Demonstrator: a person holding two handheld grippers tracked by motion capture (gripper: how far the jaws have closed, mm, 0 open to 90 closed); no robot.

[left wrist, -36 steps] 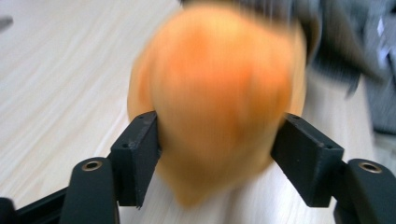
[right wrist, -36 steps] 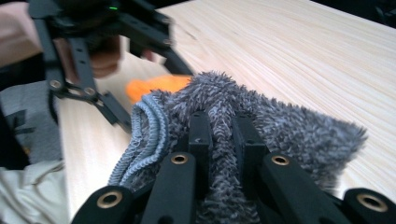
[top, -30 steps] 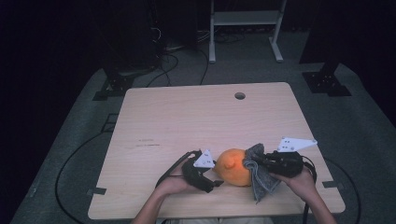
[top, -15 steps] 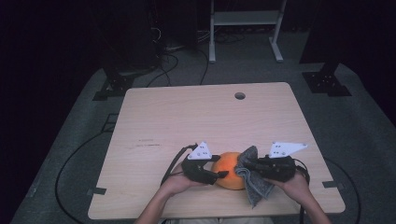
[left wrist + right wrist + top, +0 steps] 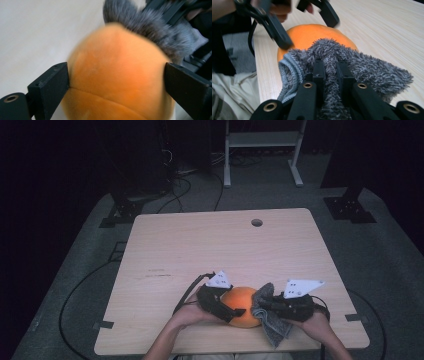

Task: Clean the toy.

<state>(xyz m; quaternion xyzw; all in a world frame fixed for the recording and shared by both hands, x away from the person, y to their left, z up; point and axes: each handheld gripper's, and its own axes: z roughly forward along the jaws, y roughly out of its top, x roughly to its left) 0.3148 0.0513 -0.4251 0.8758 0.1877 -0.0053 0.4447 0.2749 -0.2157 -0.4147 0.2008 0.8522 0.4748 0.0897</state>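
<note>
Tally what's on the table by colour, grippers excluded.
Orange: 1, the orange ball
Grey: 1, the grey cloth
Total: 2

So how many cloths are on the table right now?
1. The grey cloth sits near the table's front edge, clamped in the right hand-held gripper and draped against the orange ball. None seems hidden, though the ball could cover a small one.
</note>
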